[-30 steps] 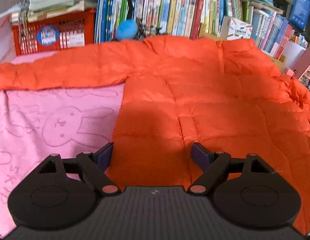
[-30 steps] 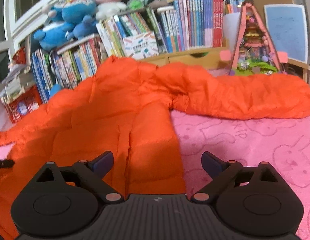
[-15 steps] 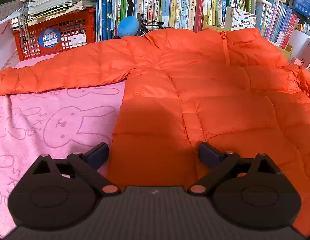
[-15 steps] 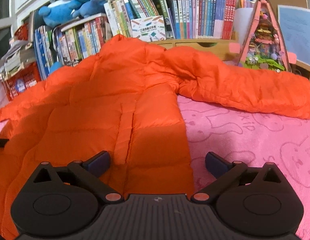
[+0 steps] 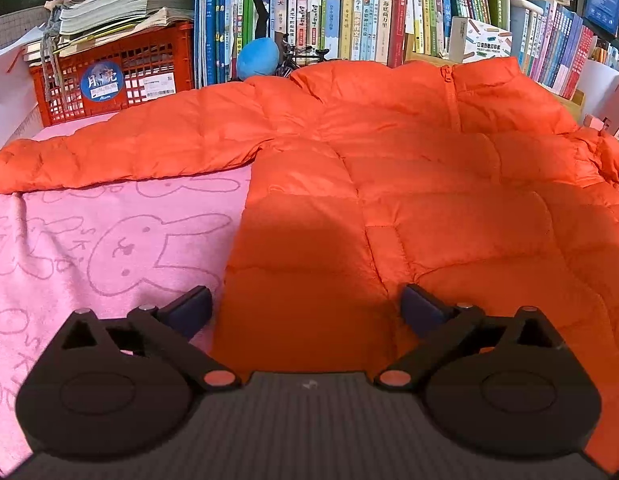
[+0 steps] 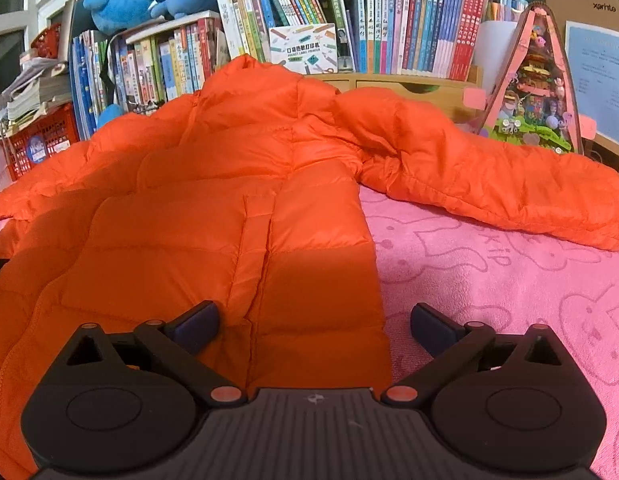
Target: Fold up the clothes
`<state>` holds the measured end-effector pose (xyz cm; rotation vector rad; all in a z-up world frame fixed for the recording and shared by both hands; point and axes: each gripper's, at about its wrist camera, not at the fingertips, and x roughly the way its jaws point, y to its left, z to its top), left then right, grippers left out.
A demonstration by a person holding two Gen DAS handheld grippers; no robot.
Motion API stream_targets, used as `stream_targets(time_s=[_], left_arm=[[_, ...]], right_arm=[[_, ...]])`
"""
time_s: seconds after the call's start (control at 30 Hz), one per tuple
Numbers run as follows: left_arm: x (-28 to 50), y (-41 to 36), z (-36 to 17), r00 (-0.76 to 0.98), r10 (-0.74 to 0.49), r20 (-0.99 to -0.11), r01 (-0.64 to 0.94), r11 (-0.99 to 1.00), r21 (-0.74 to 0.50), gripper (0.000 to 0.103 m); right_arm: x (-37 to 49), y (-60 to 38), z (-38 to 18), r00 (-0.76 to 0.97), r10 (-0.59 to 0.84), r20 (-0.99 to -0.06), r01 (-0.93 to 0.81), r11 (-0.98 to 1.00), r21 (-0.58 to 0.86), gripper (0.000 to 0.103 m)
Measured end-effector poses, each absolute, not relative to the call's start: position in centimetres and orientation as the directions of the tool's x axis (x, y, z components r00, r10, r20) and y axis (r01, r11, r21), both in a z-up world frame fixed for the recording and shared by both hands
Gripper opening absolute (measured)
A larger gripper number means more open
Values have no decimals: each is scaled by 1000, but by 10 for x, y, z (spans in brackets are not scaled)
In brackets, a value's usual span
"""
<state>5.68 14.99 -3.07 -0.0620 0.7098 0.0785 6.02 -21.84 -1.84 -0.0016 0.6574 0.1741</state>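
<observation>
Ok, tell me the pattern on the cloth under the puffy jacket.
Pink towel cloth with outlined rabbits; left wrist view shows it best.

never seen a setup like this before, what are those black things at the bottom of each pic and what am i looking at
Each black shape is a hand-held gripper, a two-finger tool a person carries, one per hand. A fisheye camera on each looks forward along its fingers. One picture comes from the left hand-held gripper, the other from the right hand-held gripper. Both have just been opening, stand wide open and hold nothing. An orange puffer jacket lies spread out, sleeves stretched sideways, on a pink blanket printed with rabbits. Each gripper's open fingers straddle a bottom corner of it. Behind stand bookshelves and a red crate.
</observation>
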Motion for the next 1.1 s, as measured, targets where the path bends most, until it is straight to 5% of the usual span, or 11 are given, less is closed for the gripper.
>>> stream_targets(time_s=[0.23,0.43,0.57,0.9,1.1], left_arm=[[40,155,-31,754,54,-655,-110,993,-44,102],[-23,158,-5,792,-42,-609,-102,975,-199,103],[-37,141,-1,794,-4,-607,-102,985,-141,103],[-80,77,-22,747,-131,-652,285,949,136,103],[-70,70,-34,762,-76,-643,257,947,194,103]], right_arm=[[57,-219,-17,779,152,-609,-153,987,50,103],[8,-231,-2,823,167,-542,-121,985,120,102],[-21,-229,5,830,155,-536,-114,988,108,102],[-89,-171,4,793,283,-539,-437,881,-181,102],[-82,-137,-12,775,304,-554,-489,844,-220,102]])
